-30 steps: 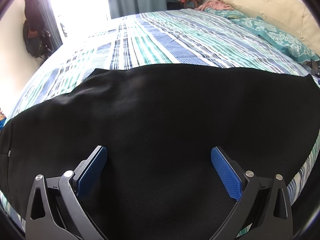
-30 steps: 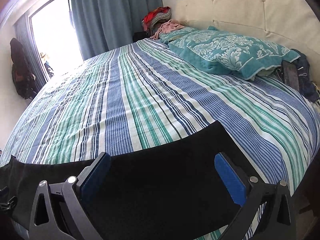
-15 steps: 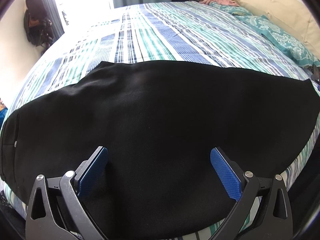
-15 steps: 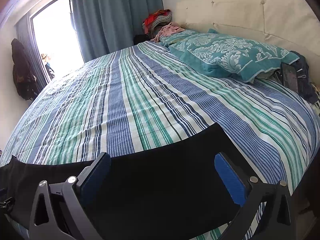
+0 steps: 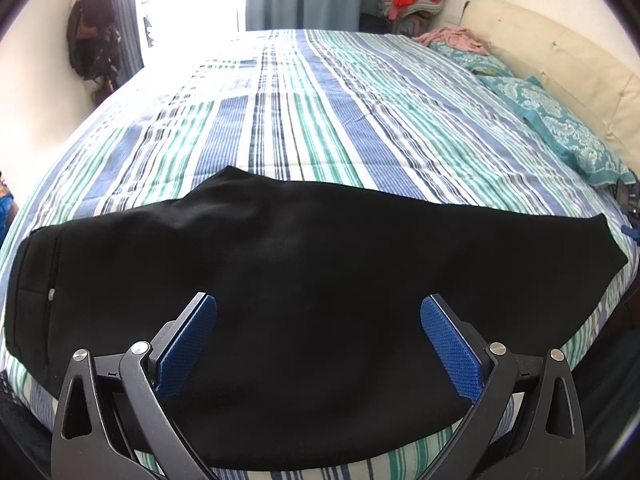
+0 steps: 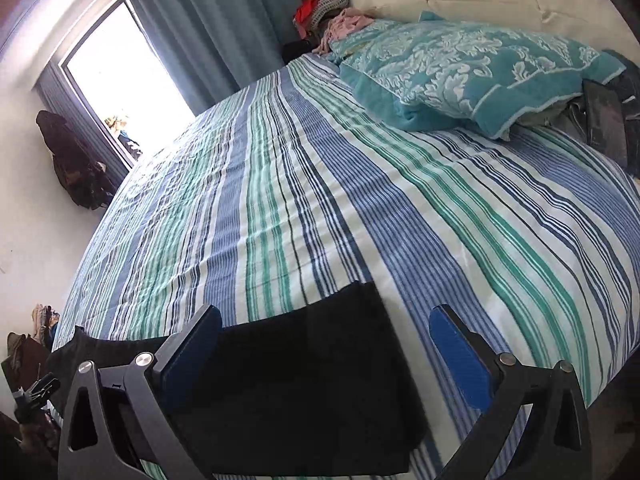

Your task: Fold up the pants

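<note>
Black pants (image 5: 304,280) lie flat across the near edge of the striped bed (image 5: 320,112), waistband with a small button at the left, leg ends at the right. My left gripper (image 5: 318,320) hovers open above the middle of the pants, nothing between its blue pads. In the right wrist view the leg end of the pants (image 6: 304,380) lies under my right gripper (image 6: 324,340), which is open and holds nothing; its right finger is over the bare sheet (image 6: 360,200).
Teal patterned pillows (image 6: 460,68) and a cream headboard (image 5: 560,64) sit at the right end of the bed. A dark tablet-like object (image 6: 604,120) lies beside the pillow. Clothes pile (image 5: 412,0) by the curtain; bags hang on the left wall (image 5: 92,40).
The left gripper has pulled back and up, so more of the pants and bed shows. The right gripper has tilted and shifted right toward the leg end. Both stayed open.
</note>
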The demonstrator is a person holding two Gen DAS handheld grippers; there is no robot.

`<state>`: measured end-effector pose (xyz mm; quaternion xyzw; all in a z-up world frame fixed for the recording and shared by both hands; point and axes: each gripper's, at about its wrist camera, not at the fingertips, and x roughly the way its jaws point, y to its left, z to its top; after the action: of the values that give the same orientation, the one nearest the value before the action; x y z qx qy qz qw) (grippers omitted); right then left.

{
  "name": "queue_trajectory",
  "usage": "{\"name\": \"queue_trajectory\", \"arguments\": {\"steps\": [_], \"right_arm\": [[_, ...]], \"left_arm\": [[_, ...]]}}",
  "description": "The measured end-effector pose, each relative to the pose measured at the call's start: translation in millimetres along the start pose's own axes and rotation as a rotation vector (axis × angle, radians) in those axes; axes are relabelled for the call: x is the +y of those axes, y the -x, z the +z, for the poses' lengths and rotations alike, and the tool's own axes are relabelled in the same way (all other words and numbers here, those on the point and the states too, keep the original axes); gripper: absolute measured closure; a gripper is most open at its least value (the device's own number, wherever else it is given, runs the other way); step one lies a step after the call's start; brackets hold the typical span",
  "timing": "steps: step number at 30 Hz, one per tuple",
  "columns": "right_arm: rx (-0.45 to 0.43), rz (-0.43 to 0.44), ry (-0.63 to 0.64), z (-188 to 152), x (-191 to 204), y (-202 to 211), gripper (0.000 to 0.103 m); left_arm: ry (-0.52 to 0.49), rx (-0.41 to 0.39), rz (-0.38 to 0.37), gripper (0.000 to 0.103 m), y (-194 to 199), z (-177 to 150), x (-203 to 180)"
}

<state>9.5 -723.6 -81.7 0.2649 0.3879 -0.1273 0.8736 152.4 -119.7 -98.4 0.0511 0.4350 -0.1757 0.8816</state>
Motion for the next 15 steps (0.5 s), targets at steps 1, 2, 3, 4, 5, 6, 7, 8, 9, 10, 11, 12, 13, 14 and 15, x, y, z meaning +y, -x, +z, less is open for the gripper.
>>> {"name": "queue_trajectory", "arguments": {"steps": [1,2,3,4,5,6,7,8,9,10,11,12,13,14,15], "right_arm": [[0.048,0.029,-0.032,3.0,-13.6,-3.2,0.001],[0.097,0.069,-0.067,4.7,-25.6,-7.8,0.005],[0.144,0.120,-0.097,4.6,-33.5,-13.7,0.011],[0.183,0.172,-0.118,3.5,-37.7,-19.8,0.013],[0.220,0.215,-0.124,1.9,-38.7,-26.6,0.017],[0.250,0.233,-0.112,0.6,-37.1,-33.2,0.021],[0.275,0.238,-0.098,-0.5,-35.0,-40.0,0.022],[0.298,0.239,-0.090,-1.8,-33.8,-47.1,0.025],[0.317,0.229,-0.083,-2.3,-33.5,-53.6,0.027],[0.327,0.219,-0.077,-2.5,-34.3,-58.9,0.029],[0.335,0.220,-0.076,-2.3,-35.4,-63.3,0.033],[0.342,0.242,-0.085,-2.0,-37.3,-66.8,0.036],[0.357,0.288,-0.100,-1.6,-38.6,-70.0,0.036],[0.379,0.338,-0.105,-2.4,-38.1,-72.7,0.037],[0.407,0.386,-0.105,-4.4,-35.5,-76.2,0.039]], "left_arm": [[0.005,0.009,0.006,0.001,-2.0,-2.0,1.8],[0.009,0.019,0.013,0.001,-4.2,-3.8,2.8],[0.012,0.031,0.020,0.001,-6.8,-5.5,3.9],[0.014,0.041,0.026,0.001,-8.5,-7.3,4.8],[0.017,0.049,0.030,0.001,-9.6,-9.1,4.9],[0.017,0.052,0.033,0.001,-10.3,-9.5,4.7],[0.014,0.053,0.035,0.001,-10.3,-9.9,4.4],[0.010,0.052,0.038,0.001,-10.3,-9.9,3.4],[0.006,0.052,0.043,0.001,-10.5,-9.7,2.5],[0.003,0.054,0.047,0.001,-11.2,-9.1,1.7],[0.003,0.056,0.049,0.001,-11.4,-9.0,1.4],[0.004,0.057,0.051,0.001,-12.0,-8.7,1.4],[0.006,0.058,0.053,0.001,-12.5,-8.7,1.3],[0.006,0.060,0.056,0.001,-13.0,-9.3,0.8],[0.004,0.063,0.058,0.001,-14.3,-9.5,0.5]]}}
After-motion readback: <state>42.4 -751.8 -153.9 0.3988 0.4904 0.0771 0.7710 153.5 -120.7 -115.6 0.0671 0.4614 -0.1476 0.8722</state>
